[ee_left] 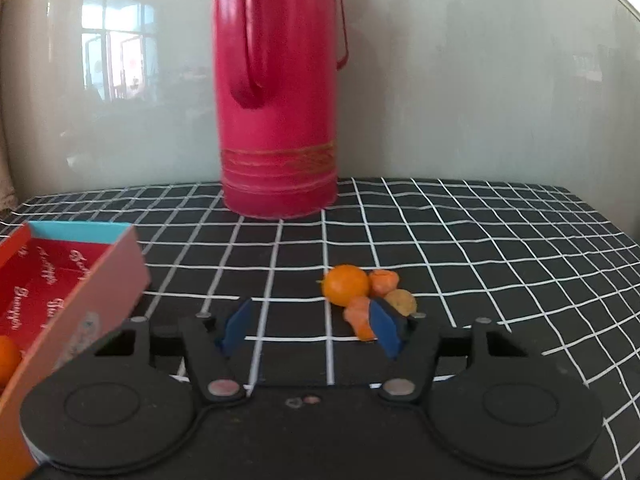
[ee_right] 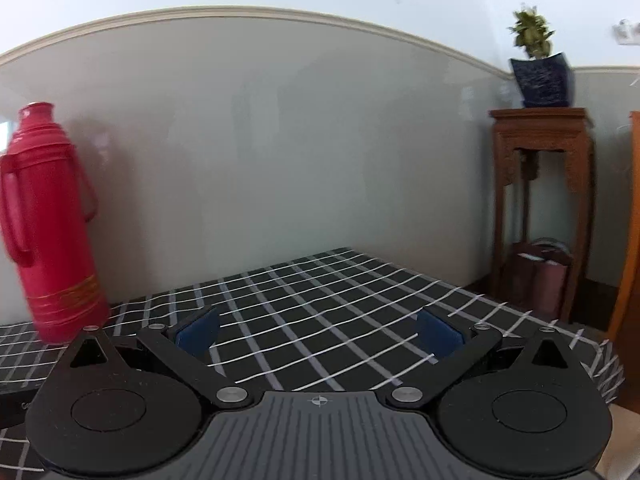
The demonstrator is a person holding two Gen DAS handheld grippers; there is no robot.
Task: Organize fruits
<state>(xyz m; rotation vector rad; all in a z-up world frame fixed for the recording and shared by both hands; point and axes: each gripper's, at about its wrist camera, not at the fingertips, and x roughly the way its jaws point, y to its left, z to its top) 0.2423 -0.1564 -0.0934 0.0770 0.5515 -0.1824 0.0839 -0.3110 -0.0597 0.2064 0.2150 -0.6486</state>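
Here, through the left wrist view: left gripper (ee_left: 312,330) with fingers apart and empty, low over the checked table (ee_left: 500,240). Just ahead, a small cluster: one whole orange (ee_left: 345,285) touching loose peel pieces (ee_left: 360,318) and a duller yellowish fruit (ee_left: 402,301), the right pad overlapping the cluster. At left, a red box (ee_left: 72,280) already holding another orange (ee_left: 8,360). Behind, a red thermos (ee_left: 280,120). Orange probably light, firm, slightly slippery; best taken across its widest part, gently. Peel likely limp and awkward.

Through the right wrist view: right gripper (ee_right: 318,334) spread wide, holding nothing, above bare cloth; no fruit visible.
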